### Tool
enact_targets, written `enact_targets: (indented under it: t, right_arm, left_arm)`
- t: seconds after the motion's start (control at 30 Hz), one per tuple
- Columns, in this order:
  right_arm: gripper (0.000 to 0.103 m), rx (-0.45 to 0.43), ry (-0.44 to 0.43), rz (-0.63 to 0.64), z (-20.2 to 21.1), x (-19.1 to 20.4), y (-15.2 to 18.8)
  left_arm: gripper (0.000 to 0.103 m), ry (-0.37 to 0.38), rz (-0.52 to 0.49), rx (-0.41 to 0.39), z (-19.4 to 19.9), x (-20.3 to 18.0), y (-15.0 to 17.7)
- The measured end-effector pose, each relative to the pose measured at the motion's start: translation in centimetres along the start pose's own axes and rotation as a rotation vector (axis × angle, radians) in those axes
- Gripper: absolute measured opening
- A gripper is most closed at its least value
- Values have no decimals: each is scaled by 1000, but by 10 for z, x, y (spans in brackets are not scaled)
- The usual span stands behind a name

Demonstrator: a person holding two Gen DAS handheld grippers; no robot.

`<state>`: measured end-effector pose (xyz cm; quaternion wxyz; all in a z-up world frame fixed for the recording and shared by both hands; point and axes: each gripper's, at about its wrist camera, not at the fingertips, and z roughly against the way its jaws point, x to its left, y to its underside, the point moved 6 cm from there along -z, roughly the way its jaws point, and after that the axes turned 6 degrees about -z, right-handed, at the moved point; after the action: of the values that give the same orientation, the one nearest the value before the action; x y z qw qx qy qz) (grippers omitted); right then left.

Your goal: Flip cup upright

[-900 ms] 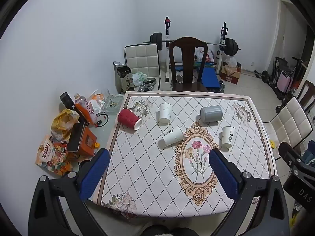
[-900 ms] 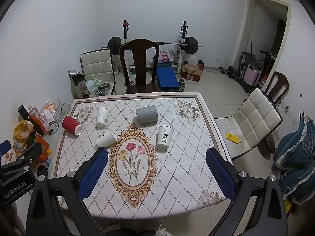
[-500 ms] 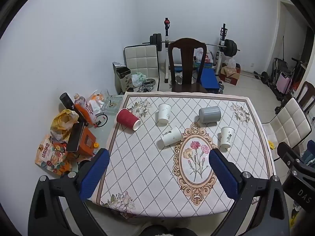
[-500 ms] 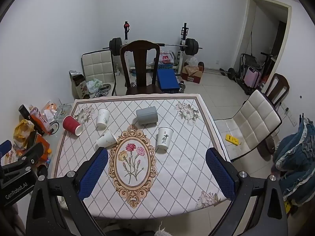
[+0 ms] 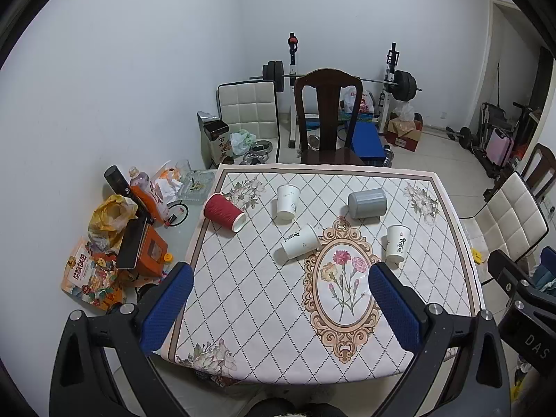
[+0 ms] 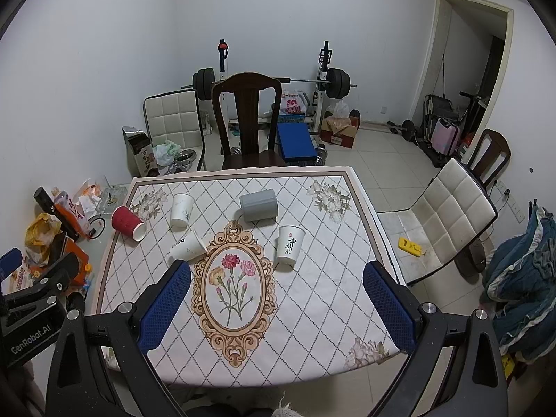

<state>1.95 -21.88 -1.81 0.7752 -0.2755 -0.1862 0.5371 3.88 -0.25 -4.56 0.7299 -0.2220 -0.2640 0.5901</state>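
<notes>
Both of your claws hang above the near edge of the tabletop (image 5: 264, 312), well apart from every cup. The left claw (image 5: 278, 312) is spread wide with nothing in it, and the right claw (image 6: 276, 307) is spread just as wide and also holds nothing.

Five cups sit on the patterned cloth. The red ribbed paper cup (image 5: 224, 212) lies on its side near the left edge, mouth toward you. The white paper cup with black script (image 5: 299, 241) lies tipped over beside the floral oval. The grey cup (image 5: 367, 203) lies on its side farther back. The plain white paper cup (image 5: 287, 197) and the white cup with red and black characters (image 5: 397, 243) appear to stand mouth down.

Expect the paper cups to be very light and thin-walled; they will likely dent or skid if you squeeze hard. Take hold across the body near the stiffer base or rolled rim, gently, then rotate. The grey cup looks stiffer and smoother, so it may roll.
</notes>
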Motion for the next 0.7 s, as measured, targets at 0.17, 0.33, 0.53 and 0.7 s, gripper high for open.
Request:
enact_targets:
  t: [0.17, 0.33, 0.53, 0.7]
  right_arm:
    - [101, -2, -1, -1, 0, 0, 0]
    - [101, -5, -4, 2, 1, -2, 0]
    - [101, -5, -8, 1, 4, -2, -3]
    - [101, -6, -8, 1, 5, 1, -4]
  left_arm:
    - [103, -1, 1, -1, 0, 0, 0]
    - [103, -2, 1, -3, 7, -10, -11]
    - [103, -2, 2, -3, 7, -10, -10]
    - [103, -2, 1, -6, 7, -10, -10]
